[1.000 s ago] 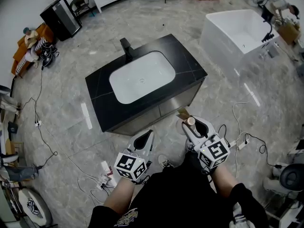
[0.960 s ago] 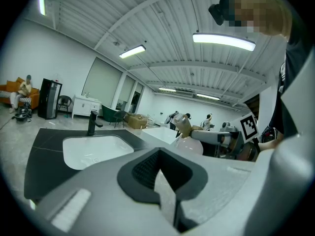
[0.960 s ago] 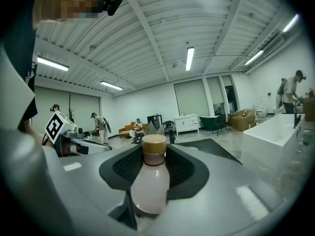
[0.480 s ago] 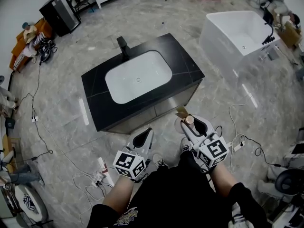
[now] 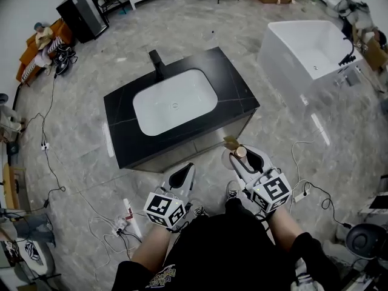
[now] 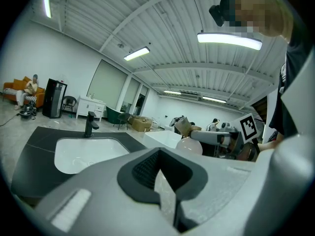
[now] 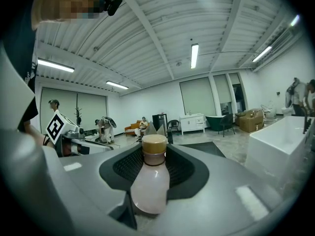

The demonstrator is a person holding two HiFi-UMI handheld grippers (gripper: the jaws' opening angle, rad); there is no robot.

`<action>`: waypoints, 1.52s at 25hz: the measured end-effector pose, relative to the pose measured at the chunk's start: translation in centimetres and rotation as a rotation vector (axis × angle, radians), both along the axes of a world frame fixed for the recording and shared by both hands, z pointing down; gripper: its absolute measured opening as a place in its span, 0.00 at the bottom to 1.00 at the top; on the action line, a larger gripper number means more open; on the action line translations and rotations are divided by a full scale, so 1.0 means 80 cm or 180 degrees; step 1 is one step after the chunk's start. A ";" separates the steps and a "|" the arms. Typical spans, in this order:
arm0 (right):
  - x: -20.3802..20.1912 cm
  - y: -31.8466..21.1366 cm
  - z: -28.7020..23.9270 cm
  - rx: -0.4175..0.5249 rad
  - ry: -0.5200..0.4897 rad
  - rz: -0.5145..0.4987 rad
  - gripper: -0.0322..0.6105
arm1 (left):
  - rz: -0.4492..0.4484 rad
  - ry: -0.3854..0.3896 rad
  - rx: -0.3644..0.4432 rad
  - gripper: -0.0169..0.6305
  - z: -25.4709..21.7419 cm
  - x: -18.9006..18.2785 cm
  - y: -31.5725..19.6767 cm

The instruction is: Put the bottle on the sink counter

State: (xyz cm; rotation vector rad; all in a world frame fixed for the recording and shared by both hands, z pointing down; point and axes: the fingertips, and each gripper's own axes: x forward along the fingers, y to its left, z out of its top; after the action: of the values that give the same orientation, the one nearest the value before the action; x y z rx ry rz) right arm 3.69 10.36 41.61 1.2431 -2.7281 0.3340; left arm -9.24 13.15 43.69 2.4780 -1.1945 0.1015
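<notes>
In the head view, one small pale-pink plastic bottle with a tan cap [image 5: 242,154] stands upright in the right gripper [image 5: 240,157]. It is held above the grey marble floor [image 5: 85,102], just in front of the black sink tabletop [image 5: 236,96] and not touching it. The tabletop holds one white rounded basin [image 5: 174,102], which shows only its drain, and one black faucet [image 5: 156,60] at its far edge. The left gripper [image 5: 185,173] hovers beside the right one, also short of the tabletop. One white bathtub [image 5: 309,47] stands off to the right. Cables and a white power strip [image 5: 128,212] lie on the floor at left.

In the left gripper view, the jaws are drawn together with nothing between them. Beyond them the basin and faucet show at left, and the bottle in the other gripper at right.

In the right gripper view, the jaws clamp the bottle's body, and its cap rises above the dark pads. Whether the pink is the filling or the plastic cannot be told. An orange sofa [image 7: 135,128] stands far behind.
</notes>
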 end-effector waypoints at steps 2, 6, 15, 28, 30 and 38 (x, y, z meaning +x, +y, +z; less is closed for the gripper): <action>0.007 -0.008 0.000 0.0002 -0.0001 -0.0033 0.31 | -0.0033 -0.0001 0.0003 0.03 0.000 0.007 -0.006; 0.019 -0.022 -0.002 -0.0004 -0.0003 -0.0087 0.31 | -0.0112 -0.0011 -0.0001 0.03 -0.003 0.019 -0.014; 0.045 -0.055 0.005 -0.0008 -0.0040 -0.0236 0.31 | -0.0245 -0.0078 -0.0032 0.03 0.004 0.047 -0.035; 0.085 -0.099 0.014 -0.0022 -0.0050 -0.0498 0.31 | -0.0516 -0.0129 -0.0034 0.03 0.004 0.091 -0.060; 0.093 -0.104 0.016 -0.0023 -0.0051 -0.0534 0.31 | -0.0547 -0.0131 -0.0027 0.03 0.005 0.100 -0.063; 0.123 -0.119 0.014 -0.0015 -0.0061 -0.0601 0.31 | -0.0639 -0.0131 0.0005 0.03 0.001 0.130 -0.074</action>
State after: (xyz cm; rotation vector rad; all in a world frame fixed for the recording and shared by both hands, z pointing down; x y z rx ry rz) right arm 13.54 0.85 42.77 0.9750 -2.8300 0.3326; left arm 1.15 7.24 43.73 2.3523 -1.4532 0.0969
